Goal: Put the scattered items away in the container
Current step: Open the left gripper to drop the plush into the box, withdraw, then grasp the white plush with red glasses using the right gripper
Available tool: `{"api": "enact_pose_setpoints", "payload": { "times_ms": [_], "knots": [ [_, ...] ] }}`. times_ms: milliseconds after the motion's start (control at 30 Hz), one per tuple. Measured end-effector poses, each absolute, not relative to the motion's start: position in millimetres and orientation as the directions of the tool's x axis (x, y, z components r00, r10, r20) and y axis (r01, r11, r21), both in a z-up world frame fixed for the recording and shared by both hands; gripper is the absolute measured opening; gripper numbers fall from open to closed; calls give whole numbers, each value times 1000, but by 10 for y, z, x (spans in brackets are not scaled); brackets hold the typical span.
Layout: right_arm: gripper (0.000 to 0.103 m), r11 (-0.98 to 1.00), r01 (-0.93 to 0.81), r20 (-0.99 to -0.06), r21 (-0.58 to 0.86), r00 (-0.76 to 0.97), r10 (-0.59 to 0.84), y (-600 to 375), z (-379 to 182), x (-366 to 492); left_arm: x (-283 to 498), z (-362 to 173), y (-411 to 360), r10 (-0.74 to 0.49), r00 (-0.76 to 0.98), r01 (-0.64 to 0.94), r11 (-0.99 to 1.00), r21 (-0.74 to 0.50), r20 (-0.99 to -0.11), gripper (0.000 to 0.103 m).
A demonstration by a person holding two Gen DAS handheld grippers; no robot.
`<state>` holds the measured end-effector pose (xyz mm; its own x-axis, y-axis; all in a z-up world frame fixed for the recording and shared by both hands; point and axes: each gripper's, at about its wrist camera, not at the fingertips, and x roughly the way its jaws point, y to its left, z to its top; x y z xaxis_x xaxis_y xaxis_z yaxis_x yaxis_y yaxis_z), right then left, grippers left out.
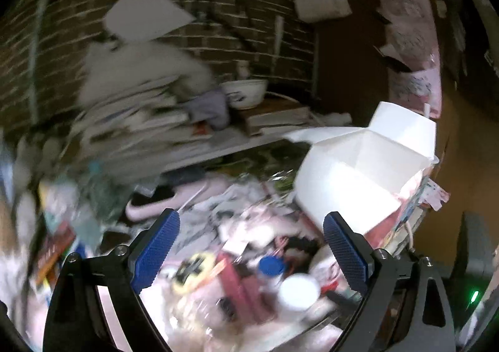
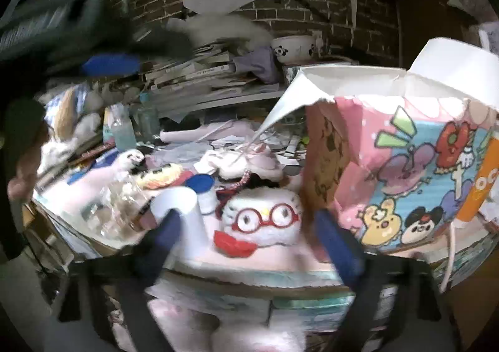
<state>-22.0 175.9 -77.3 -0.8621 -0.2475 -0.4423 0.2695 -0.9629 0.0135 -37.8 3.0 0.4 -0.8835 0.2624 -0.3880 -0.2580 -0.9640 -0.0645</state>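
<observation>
Cluttered table, brick wall (image 1: 243, 40) behind. Landmark: the open cartoon-printed carton (image 2: 405, 183) at the table's right side, flaps up, white inside (image 1: 358, 171); this is the container. Left gripper (image 1: 251, 246) hovers over the pile just left of the carton, jaws wide apart, nothing between the blue pads (image 1: 156, 249), released. Below it, left of the carton: blue round lid (image 1: 272, 265), white cap (image 1: 297, 291), yellow-and-black round item (image 1: 193, 269), dark red pouch (image 1: 246, 286), all blurred. Right gripper (image 2: 246, 246) sits at the table's near edge, left of the carton's front corner, pointing at a white plush with red glasses (image 2: 265, 221). The plush lies just beside the carton's brown side panel, outside it. The right fingers (image 2: 336, 246) are motion-blurred and flank the plush; cannot tell whether the pads touch it, so grip state unclear. A white curved tube-like piece (image 2: 184, 208) stands left of the plush, farther from the carton, with the blue lid (image 2: 199, 182) behind it. Clear crumpled plastic (image 2: 115, 205) lies farther left still. White bowl with panda print (image 2: 294, 47) is behind the carton on stacked books (image 2: 199, 71). A hand (image 2: 21, 177) shows at the far left edge.
</observation>
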Motion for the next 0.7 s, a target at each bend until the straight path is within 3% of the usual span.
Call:
{"api": "enact_pose_setpoints", "payload": {
  "times_ms": [67,333,700],
  "knots": [
    [61,-963,269,-442,14,-862,-247,1762,-805,-192,-322,-144,-95,255,-889,-241,-967,-86,-380,92],
    [61,-978,203,-427,-42,-889,-166,1716,-825,-257,-265,-502,-356,296,-883,-256,-954,-155,-364,92],
    [61,-982,157,-443,-103,-891,-96,1577,-928,-498,-222,-559,-424,323,-888,-281,-945,-169,-328,92]
  ]
}}
